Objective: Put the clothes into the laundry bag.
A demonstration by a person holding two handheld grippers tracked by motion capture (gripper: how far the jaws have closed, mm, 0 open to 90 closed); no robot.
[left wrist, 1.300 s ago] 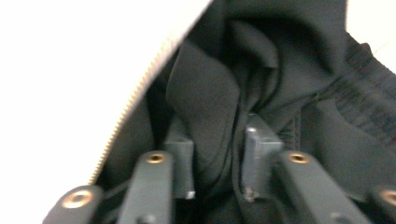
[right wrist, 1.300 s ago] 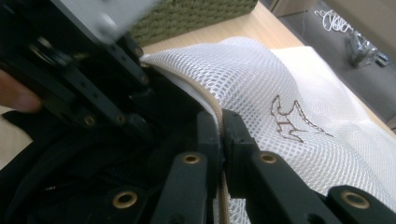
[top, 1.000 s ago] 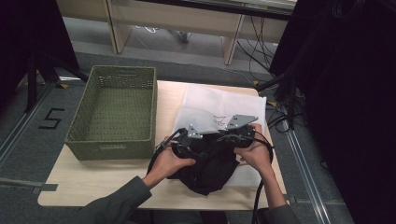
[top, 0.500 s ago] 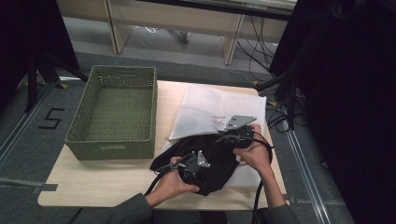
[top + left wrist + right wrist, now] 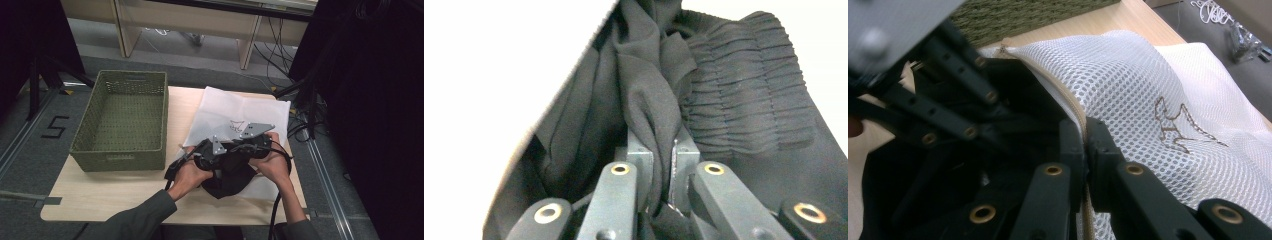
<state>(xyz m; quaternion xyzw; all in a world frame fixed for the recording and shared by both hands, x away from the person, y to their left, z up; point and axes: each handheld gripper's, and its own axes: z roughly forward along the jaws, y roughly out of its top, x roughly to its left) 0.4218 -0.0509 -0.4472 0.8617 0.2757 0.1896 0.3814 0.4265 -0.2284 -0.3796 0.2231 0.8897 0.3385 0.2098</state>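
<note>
- A dim room with a grey floor and a pale wooden table; cables trail over the floor at the right.
- One green basket stands on the left part of the table, apart from the hands.
- One white mesh bag lies flat on the right part of the table; it bears a small gold mark and a zip along its edge.
- One black garment lies bunched at the near edge of the bag, between the two hands.
- Two forearms come in from the near side, hands close together over the garment, each bearing one gripper.
- The left gripper has just been closing, and its jaws now pinch a fold of the garment beside its gathered waistband.
- The left hand is angled toward the right one, its gripper pointing across at the bag.
- The right gripper is clamped on the bag's zipped edge, with the garment dark just beside it.
- The right hand sits at the bag's near right side, just beside the left gripper.
</note>
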